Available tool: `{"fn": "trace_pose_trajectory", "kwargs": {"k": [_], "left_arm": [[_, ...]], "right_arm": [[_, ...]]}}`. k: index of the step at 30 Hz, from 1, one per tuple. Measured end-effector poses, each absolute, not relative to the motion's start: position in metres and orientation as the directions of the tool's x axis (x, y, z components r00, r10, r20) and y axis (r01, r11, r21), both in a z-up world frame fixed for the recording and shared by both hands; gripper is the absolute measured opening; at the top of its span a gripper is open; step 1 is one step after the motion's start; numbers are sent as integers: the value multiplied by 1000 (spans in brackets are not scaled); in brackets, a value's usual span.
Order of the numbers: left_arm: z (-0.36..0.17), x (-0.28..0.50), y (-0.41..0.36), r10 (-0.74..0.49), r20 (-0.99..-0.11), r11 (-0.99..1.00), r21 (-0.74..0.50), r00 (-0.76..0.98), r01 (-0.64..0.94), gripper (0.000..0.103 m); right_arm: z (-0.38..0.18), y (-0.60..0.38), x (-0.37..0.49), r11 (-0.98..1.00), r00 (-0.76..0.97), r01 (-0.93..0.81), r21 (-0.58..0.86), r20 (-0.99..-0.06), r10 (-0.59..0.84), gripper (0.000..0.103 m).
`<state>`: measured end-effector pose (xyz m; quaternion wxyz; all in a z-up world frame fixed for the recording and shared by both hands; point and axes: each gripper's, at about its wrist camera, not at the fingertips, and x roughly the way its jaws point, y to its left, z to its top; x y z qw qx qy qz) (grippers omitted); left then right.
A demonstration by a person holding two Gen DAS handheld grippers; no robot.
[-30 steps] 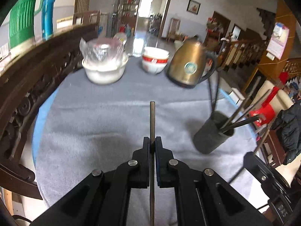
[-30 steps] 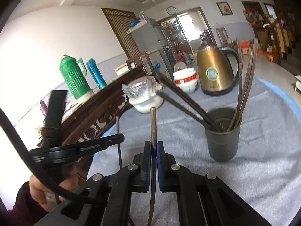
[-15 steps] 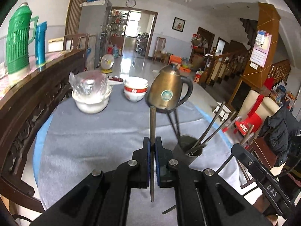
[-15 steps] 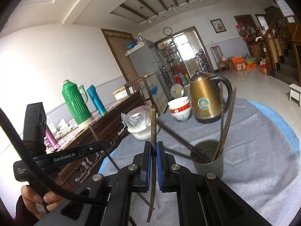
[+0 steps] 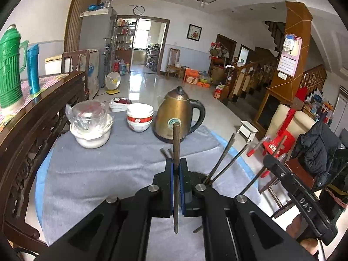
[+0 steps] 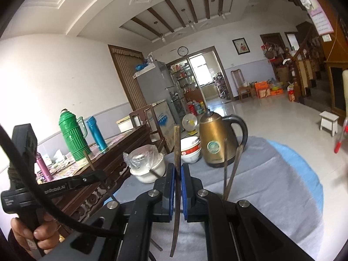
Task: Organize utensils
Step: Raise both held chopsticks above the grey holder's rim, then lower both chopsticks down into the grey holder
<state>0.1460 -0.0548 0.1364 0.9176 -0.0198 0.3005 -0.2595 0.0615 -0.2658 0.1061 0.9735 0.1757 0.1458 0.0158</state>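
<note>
My left gripper [image 5: 176, 161] is shut on a dark chopstick [image 5: 176, 139] that stands upright between its blue pads, well above the grey cloth [image 5: 104, 165]. My right gripper [image 6: 178, 166] is likewise shut on a brown chopstick [image 6: 177, 143]. Behind the left fingers, several chopsticks [image 5: 224, 158] lean out of a dark holder that is almost wholly hidden. In the right wrist view those chopsticks [image 6: 231, 169] rise just right of my fingers, and the left gripper [image 6: 95, 176] shows at the left in a person's hand.
A bronze kettle [image 5: 178, 115], stacked white-and-red bowls [image 5: 139, 117] and a plastic-covered white bowl [image 5: 91, 130] stand at the far side of the cloth. A carved wooden sideboard [image 5: 32, 126] with a green thermos [image 5: 8, 65] borders the left. Chairs stand at the right.
Both grippers have risen with their chopsticks and tilted up. The holder has dropped behind the fingers in both views, and more of the room and ceiling shows.
</note>
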Motion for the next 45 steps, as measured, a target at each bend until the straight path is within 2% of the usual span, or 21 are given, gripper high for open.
{"fn": "trace_pose_trajectory", "kwargs": {"k": [13, 23, 32, 45], "left_arm": [[176, 148, -103, -537, -480, 834, -177, 694, 523, 5], [189, 158, -141, -497, -408, 860, -110, 766, 499, 5], [166, 174, -161, -453, -395, 886, -100, 799, 453, 5], [107, 194, -167, -380, -481, 919, -98, 790, 382, 5]], "right_arm": [[136, -290, 69, 957, 966, 89, 277, -258, -16, 6], [146, -303, 90, 957, 971, 145, 251, -220, -89, 6], [126, -311, 111, 940, 968, 206, 271, -195, -156, 6], [82, -308, 115, 932, 954, 214, 294, -267, -135, 6]]}}
